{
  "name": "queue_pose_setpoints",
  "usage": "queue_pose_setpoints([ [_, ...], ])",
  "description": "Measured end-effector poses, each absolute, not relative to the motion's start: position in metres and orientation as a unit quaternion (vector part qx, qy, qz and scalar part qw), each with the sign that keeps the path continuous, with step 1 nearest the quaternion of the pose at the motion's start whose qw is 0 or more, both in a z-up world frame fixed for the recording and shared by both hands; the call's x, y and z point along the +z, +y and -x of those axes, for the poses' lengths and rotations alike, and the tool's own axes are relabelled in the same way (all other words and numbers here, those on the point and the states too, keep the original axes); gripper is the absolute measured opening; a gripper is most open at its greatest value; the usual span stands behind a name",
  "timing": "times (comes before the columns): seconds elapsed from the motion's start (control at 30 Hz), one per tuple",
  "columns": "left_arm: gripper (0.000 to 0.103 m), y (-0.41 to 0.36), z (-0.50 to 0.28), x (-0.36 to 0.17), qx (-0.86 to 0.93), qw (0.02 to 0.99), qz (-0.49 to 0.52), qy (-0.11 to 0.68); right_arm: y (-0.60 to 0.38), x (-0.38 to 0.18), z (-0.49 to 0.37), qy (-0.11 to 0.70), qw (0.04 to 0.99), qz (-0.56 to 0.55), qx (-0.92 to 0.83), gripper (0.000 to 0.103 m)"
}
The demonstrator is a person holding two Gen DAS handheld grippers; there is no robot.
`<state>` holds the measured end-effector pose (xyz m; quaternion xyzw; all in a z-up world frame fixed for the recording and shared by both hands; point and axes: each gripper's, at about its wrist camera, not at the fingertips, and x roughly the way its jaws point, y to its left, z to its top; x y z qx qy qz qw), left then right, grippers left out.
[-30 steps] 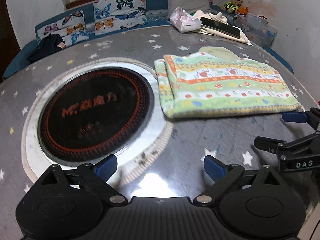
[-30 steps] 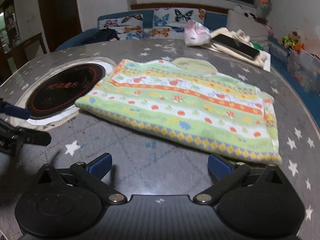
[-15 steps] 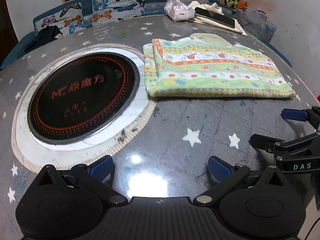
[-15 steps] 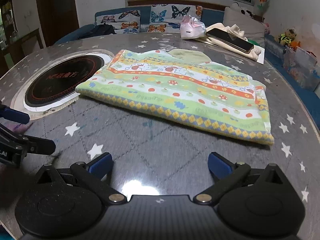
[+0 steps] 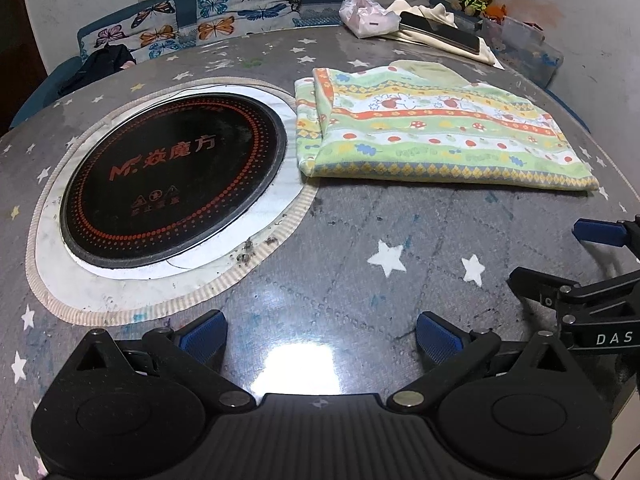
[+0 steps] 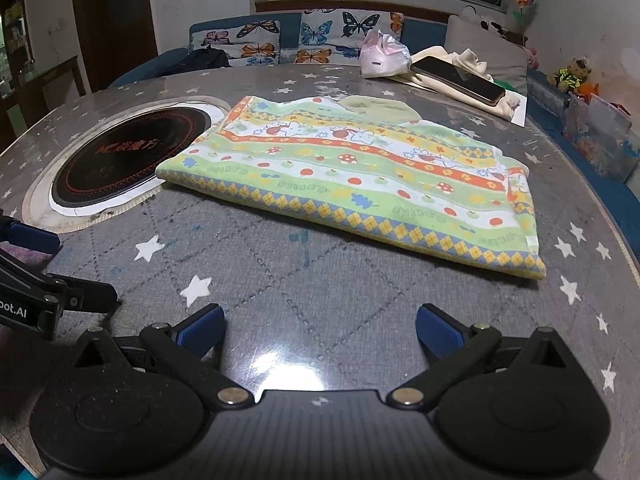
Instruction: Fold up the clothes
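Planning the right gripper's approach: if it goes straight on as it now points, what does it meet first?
Probably the near patterned edge of the folded cloth; only bare table lies between it and the open right gripper.

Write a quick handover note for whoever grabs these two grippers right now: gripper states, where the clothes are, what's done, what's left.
Left gripper: open, empty, over bare table.
Right gripper: open, empty, also short of the cloth.
Patterned garment: lies flat, folded in layers, beside the round cooktop, its left edge just over the cooktop's pale rim.
Done: at least one fold.
Left: probably another fold; neither gripper touches it yet.
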<state>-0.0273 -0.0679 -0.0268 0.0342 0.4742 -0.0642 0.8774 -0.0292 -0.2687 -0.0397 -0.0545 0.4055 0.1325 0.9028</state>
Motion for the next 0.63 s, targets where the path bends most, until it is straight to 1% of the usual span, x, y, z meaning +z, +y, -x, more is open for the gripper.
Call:
queue_pose_setpoints([
  [0.63,0.103,-0.07,0.0274,-0.0265,-0.06,0.876,-0.041,0.476,-0.2693,-0.0411,0.0315,0.396,0.907,0.055,0.133,0.103],
])
